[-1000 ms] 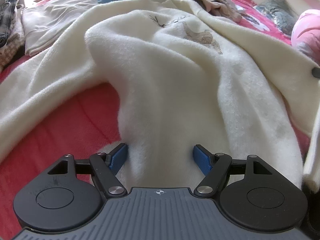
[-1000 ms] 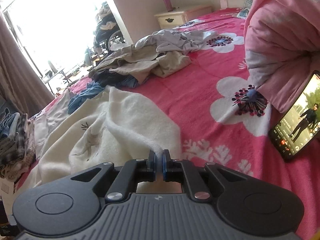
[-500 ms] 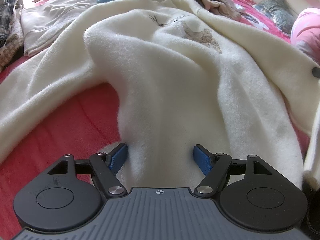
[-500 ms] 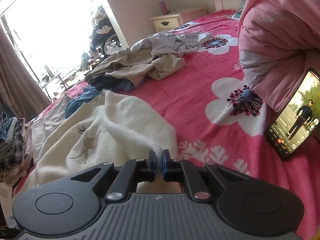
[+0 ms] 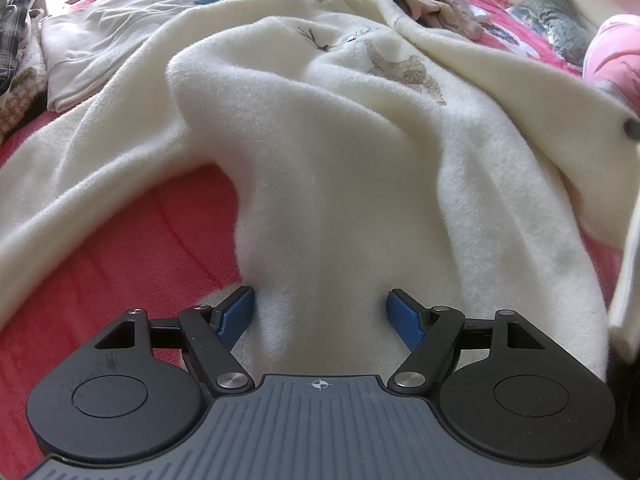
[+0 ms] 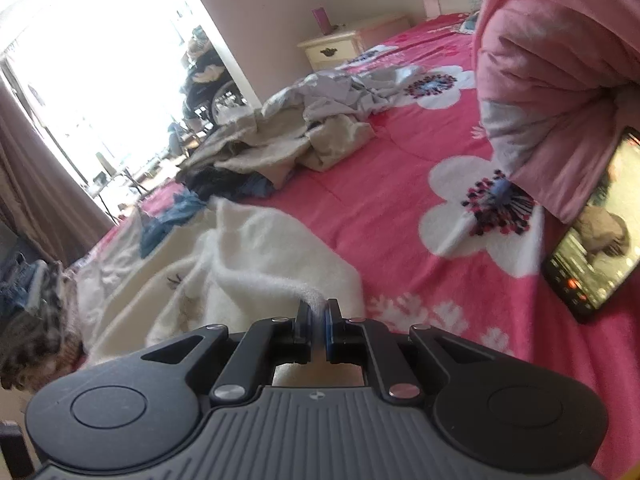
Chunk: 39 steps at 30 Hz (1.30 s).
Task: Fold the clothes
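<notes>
A fluffy cream sweater with a small brown embroidered motif lies spread and rumpled on the pink bedspread. My left gripper hovers over its near part, jaws wide apart. A thick band of the sweater runs between the blue pads, which do not squeeze it. In the right wrist view, my right gripper is shut on a thin edge of the cream sweater, which rises in a ridge to the pinched pads.
A pile of unfolded beige, grey and blue clothes lies beyond the sweater. A beige garment lies flat at far left beside stacked clothes. A pink quilt bundle and a lit phone stand at right. A nightstand is behind.
The right wrist view has rolled a little and shifted slightly, its grip on the sweater edge unchanged. The left gripper has stayed put over the sweater.
</notes>
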Tool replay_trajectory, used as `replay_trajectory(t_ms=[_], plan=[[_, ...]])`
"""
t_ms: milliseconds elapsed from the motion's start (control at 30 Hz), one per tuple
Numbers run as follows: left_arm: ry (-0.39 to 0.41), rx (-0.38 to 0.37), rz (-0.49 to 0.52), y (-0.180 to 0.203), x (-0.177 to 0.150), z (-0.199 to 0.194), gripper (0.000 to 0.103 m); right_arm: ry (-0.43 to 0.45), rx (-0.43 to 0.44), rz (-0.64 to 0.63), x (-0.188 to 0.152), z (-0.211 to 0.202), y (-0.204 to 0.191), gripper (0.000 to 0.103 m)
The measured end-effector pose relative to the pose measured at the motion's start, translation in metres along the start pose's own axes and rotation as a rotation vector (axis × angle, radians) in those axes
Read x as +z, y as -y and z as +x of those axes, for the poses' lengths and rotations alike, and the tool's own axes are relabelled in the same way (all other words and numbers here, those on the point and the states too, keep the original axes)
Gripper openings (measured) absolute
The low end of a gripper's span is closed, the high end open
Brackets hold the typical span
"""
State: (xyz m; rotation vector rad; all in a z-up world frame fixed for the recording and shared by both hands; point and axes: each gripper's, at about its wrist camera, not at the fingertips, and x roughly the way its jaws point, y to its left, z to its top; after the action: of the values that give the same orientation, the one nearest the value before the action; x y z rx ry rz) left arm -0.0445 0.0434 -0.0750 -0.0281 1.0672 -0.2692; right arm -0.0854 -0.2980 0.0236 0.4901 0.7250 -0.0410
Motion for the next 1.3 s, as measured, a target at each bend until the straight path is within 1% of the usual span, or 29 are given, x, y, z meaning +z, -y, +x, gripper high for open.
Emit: replay_trajectory(t_ms=[100,300,467,567,667,800,900,933,1000,1033,1067,1100,1167,1233,1267,1300], plan=[[-0.002,0.003,0.007,0.001,0.001,0.000,0.074,0.023,0.008,-0.043,0.017,0.003,-0.005,0.007],[0.006,0.009,-0.012,0.002,0.000,0.000,0.074,0.092,0.007,-0.111,0.069,0.011,-0.007,0.007],[0.013,-0.001,-0.022,-0.001,-0.003,0.002,0.075,0.122,-0.041,-0.192,0.112,0.030,-0.011,0.007],[0.009,-0.004,-0.018,-0.002,-0.002,0.002,0.075,0.138,-0.063,-0.218,0.138,0.046,-0.013,0.007],[0.001,-0.005,-0.023,-0.003,0.000,0.003,0.075,0.175,-0.083,-0.230,0.171,0.060,-0.013,0.007],[-0.008,0.002,-0.023,-0.002,0.001,0.004,0.075,0.244,-0.097,-0.225,0.224,0.077,-0.014,0.007],[-0.020,0.005,-0.020,-0.001,0.003,0.003,0.075,0.271,-0.120,-0.196,0.250,0.101,-0.009,0.008],[-0.025,0.005,-0.021,-0.001,0.004,0.004,0.075,0.259,-0.146,-0.197,0.253,0.114,-0.007,0.012],[-0.031,0.005,-0.021,-0.001,0.004,0.004,0.076,0.179,-0.227,-0.216,0.253,0.147,0.001,0.031],[-0.033,0.005,-0.020,0.001,0.005,0.004,0.076,0.141,-0.254,-0.216,0.250,0.160,0.008,0.046],[-0.034,0.004,-0.020,0.002,0.005,0.005,0.076,0.115,-0.276,-0.205,0.245,0.170,0.016,0.047],[-0.034,0.003,-0.020,0.002,0.005,0.005,0.076,0.108,-0.286,-0.192,0.239,0.174,0.023,0.048],[-0.035,0.002,-0.022,0.002,0.006,0.005,0.076,0.112,-0.300,-0.164,0.231,0.173,0.037,0.056],[-0.033,0.001,-0.020,0.002,0.006,0.006,0.076,0.122,-0.359,-0.127,0.225,0.166,0.051,0.057],[-0.032,0.000,-0.018,0.002,0.006,0.005,0.076,0.132,-0.374,-0.110,0.225,0.159,0.056,0.057],[-0.031,-0.001,-0.018,0.002,0.006,0.005,0.076,0.151,-0.368,-0.096,0.224,0.149,0.060,0.057]])
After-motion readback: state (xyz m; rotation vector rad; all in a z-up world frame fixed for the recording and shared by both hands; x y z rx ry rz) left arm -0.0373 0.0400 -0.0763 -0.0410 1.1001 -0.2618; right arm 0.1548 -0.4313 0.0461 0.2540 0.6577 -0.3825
